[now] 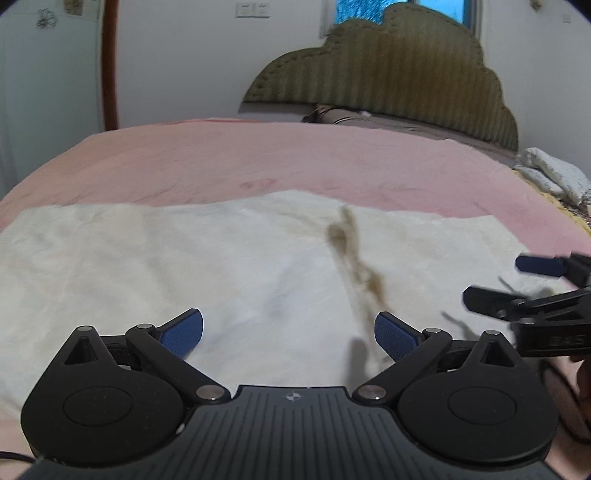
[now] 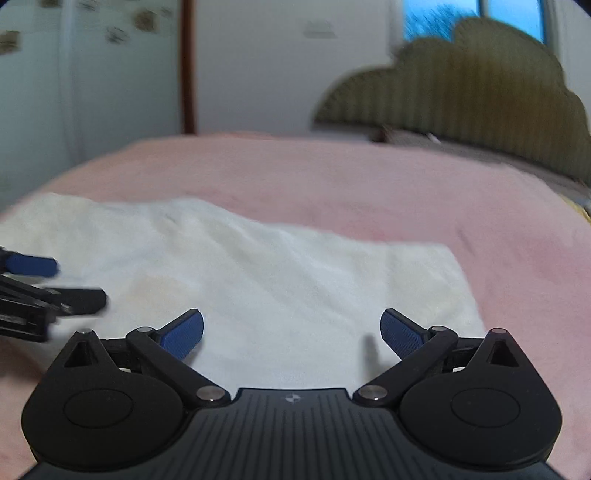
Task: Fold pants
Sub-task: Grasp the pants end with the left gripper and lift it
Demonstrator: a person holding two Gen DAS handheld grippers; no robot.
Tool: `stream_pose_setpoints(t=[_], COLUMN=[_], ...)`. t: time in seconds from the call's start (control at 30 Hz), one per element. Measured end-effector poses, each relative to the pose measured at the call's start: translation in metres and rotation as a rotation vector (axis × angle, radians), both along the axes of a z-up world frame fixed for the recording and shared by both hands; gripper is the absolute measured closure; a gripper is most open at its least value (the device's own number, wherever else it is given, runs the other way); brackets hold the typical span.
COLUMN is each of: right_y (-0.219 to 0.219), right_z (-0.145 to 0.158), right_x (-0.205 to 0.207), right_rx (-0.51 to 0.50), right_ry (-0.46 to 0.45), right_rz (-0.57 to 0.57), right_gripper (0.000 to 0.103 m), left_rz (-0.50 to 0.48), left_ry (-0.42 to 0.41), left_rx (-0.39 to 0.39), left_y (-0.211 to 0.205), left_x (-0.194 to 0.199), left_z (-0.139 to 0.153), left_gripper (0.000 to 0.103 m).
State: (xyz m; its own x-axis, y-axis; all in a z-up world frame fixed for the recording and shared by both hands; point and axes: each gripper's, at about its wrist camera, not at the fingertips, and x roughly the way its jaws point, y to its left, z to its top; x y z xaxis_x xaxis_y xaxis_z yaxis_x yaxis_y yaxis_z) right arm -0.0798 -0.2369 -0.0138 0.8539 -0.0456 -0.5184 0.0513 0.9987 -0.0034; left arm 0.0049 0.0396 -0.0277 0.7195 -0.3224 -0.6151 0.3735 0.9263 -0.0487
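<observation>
Dim, bluish indoor light; the window (image 1: 402,7) at twelve o'clock glows blue. Both views are soft with motion blur, worst in the right wrist's. Fisheye bending curves the bed (image 2: 369,184); corners vignette black.

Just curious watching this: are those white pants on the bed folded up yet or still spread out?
Spread out: the white pants lie flat and wide across the pink bed. Whether one layer is already doubled, cannot tell.
</observation>
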Motion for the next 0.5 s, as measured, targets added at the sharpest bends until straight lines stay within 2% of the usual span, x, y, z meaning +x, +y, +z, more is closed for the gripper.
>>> stream_pose_setpoints(t=[0.07, 0.17, 0.27, 0.37, 0.5], right_y=[0.034, 0.096, 0.145, 0.18, 0.212], right_z=[0.007, 0.009, 0.007, -0.004, -0.025], right_x=[0.003, 0.0, -0.003, 0.0, 0.006], right_rx=[-0.084, -0.293, -0.357, -0.399, -0.571], right_ry=[-0.026, -0.093, -0.123, -0.102, -0.094], right_rz=[0.101, 0.255, 0.411, 0.522, 0.574], right_gripper=[0.0, 0.0, 0.0, 0.0, 0.001], left_rz=[0.06, 0.15, 0.26, 0.342, 0.404], left_ry=[0.011, 0.019, 0.025, 0.077, 0.235], left_rx=[0.003, -0.029, -0.077, -0.181, -0.361], left_y=[0.029, 0.073, 0.116, 0.158, 0.202], left_x=[0.0, -0.005, -0.012, -0.015, -0.006], left_z=[0.003, 0.016, 0.032, 0.043, 0.038], left_gripper=[0.003, 0.002, 0.002, 0.002, 0.002])
